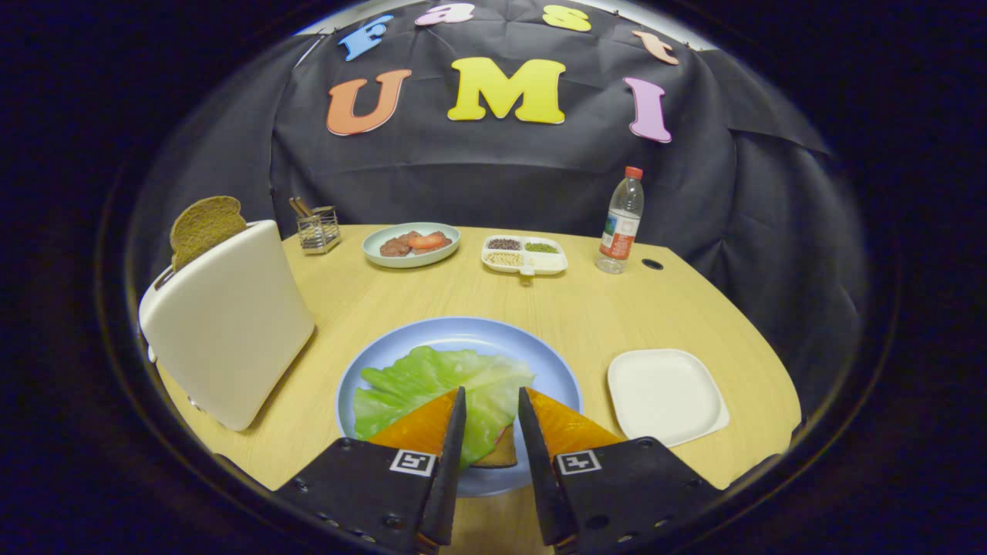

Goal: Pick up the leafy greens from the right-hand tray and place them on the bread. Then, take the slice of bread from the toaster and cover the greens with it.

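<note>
Lying on the round blue plate, the soft pale-green lettuce leaf already covers the bread. The gripper is held spread, empty. The brown bread slice, light and crumbly, is best pinched by its upper crust above the white toaster.

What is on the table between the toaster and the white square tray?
In the gripper view, the blue plate with leafy greens sits between the toaster and the white tray.

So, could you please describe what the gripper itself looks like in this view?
The gripper has two flat, wedge-shaped fingers tapering to narrow tips. Each sits on a dark angular mount fixed with small screws. Each mount carries a small square black-and-white marker near the finger's base. No cables are visible.
</note>
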`<action>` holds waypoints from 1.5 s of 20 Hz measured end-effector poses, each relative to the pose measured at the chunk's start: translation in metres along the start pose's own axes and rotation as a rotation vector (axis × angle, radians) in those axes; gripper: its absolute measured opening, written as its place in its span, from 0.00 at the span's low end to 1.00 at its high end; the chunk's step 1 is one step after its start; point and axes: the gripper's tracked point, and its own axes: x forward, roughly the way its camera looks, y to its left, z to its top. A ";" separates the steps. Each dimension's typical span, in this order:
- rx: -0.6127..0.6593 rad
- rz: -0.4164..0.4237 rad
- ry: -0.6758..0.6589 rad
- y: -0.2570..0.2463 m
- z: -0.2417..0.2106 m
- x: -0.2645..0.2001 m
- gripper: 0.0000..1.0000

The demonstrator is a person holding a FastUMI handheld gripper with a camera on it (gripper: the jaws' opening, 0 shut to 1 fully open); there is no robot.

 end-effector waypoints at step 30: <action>0.056 0.088 -0.261 0.208 0.164 -0.148 0.95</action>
